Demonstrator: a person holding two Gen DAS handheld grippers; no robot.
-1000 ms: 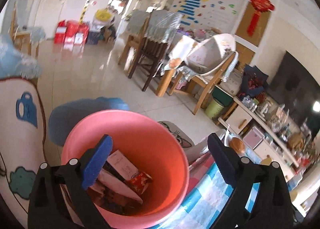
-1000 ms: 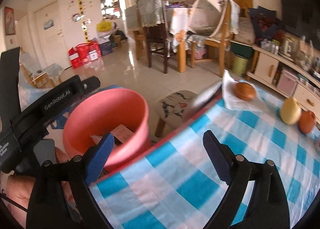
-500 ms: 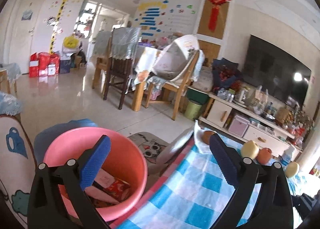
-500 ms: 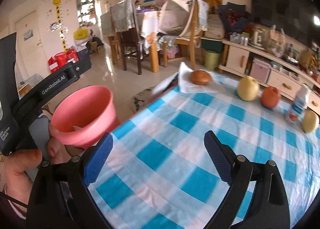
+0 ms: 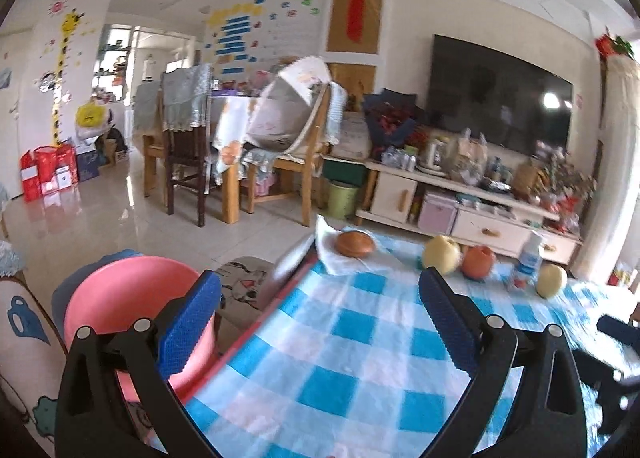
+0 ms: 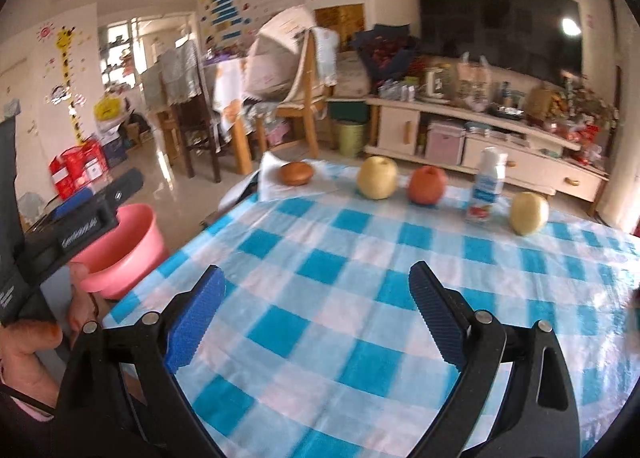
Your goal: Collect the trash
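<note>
A pink bucket (image 5: 120, 298) stands on the floor left of the table; it also shows in the right wrist view (image 6: 120, 254). Its contents are hidden now. My left gripper (image 5: 320, 322) is open and empty, over the table's left edge beside the bucket. My right gripper (image 6: 316, 314) is open and empty above the blue checked tablecloth (image 6: 360, 258). A white paper (image 6: 272, 178) with a brown bun (image 6: 296, 173) on it lies at the table's far left corner.
Along the far edge stand a yellow pear (image 6: 377, 178), an orange fruit (image 6: 427, 185), a white bottle (image 6: 486, 190) and another pear (image 6: 529, 213). A stool (image 5: 244, 282) stands by the bucket. Chairs and a TV cabinet (image 5: 460, 202) lie beyond.
Both grippers have swung right and up, away from the bucket toward the table. The trash inside the bucket has gone out of sight. Fruit and bottle came into view.
</note>
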